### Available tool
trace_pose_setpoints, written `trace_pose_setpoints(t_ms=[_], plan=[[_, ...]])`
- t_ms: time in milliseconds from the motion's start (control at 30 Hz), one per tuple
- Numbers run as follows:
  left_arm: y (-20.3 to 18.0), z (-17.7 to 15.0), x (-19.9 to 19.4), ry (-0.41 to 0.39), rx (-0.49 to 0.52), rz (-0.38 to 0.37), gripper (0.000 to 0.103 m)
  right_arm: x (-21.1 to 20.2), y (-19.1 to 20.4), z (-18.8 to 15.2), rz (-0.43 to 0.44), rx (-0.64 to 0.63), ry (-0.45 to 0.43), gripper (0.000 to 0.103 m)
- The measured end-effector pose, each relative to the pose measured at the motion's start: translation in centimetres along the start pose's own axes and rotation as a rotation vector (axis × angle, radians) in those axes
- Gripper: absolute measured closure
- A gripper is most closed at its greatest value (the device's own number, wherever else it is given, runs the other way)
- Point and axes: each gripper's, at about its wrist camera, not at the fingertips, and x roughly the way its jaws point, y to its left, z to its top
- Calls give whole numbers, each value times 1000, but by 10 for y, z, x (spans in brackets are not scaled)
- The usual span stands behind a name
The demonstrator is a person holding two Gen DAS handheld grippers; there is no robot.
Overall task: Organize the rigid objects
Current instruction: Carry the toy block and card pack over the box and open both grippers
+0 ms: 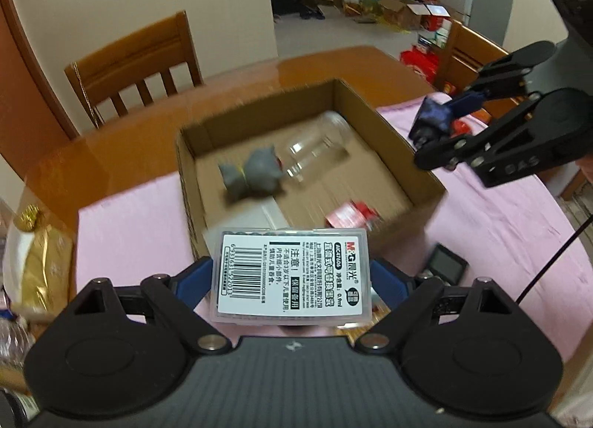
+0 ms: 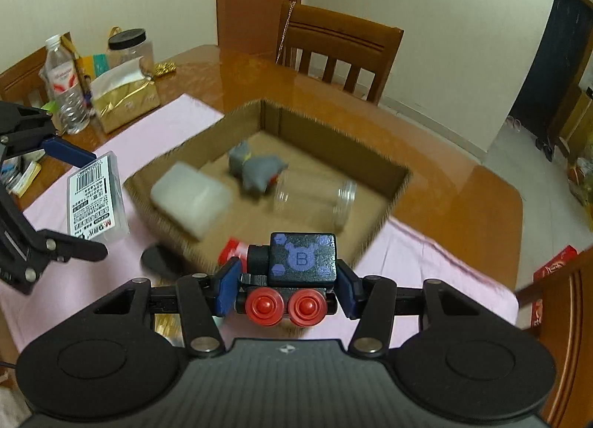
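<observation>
Left gripper (image 1: 291, 279) clamps the plastic case (image 1: 291, 276) across its long edges: light, stiff, slick. Right gripper (image 2: 287, 287) pinches the toy train (image 2: 292, 272) by its flat sides, solid hold. Both hover just short of the cardboard box (image 2: 207, 139).

A clear labelled case (image 1: 291, 278) hung above the cardboard box (image 1: 374, 109)'s near edge. Inside lay a grey toy (image 1: 252, 172), a clear jar (image 1: 315, 144) on its side, and a white block (image 2: 191, 198). A black toy train (image 2: 292, 272) with red wheels was held level.
</observation>
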Motion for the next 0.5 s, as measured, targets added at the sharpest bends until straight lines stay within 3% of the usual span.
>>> trace_pose_setpoints(t_ms=[133,200,267,367,500], plan=[[8,18,13,-20,-11,21,13,27,-7,15,-11,3,2,45],[13,25,19,-26,-17,28,13,35,-10,19,-3,18,-2,40],[16,33,24,-32,-20,33,13,38,-11,18,-10,39,-14,21],[23,47,35,-37,-26,35,13,35,-11,13,-7,84,-26,4],[32,68,52,-40,-44,35,13,23,-10,5,-22,144,-28,0]])
